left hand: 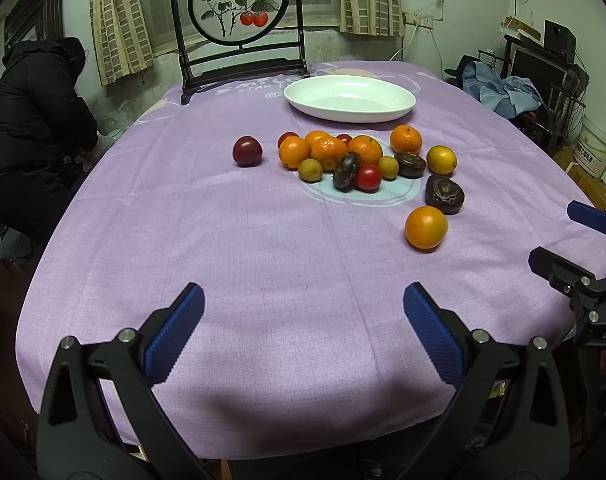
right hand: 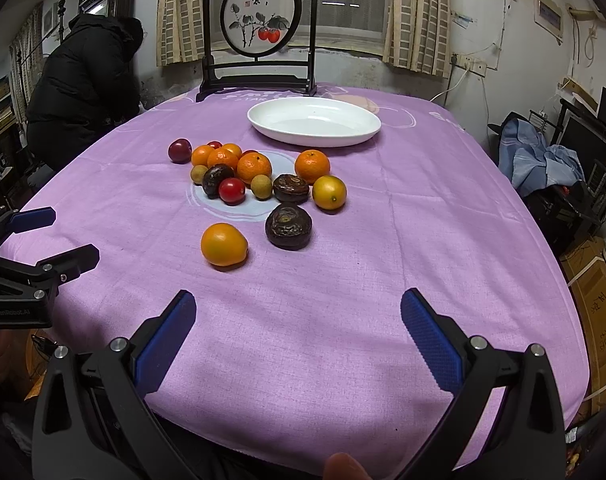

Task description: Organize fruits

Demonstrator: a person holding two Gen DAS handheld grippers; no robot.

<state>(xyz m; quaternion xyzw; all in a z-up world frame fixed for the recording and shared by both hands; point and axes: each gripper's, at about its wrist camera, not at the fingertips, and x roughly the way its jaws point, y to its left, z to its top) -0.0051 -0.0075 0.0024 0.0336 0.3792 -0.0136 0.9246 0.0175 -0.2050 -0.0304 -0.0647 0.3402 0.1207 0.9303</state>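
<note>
Purple tablecloth (left hand: 263,240) reads "STAR".

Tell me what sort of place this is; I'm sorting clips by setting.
Most likely a lived-in room at home: a table under a purple tablecloth, curtained windows, a decorative persimmon screen, and clothes heaped on a chair.

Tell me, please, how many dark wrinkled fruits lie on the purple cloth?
3 dark wrinkled fruits: one nearest the camera; one just behind it; one in the cluster, touching a red fruit. The pile might hide another.
</note>
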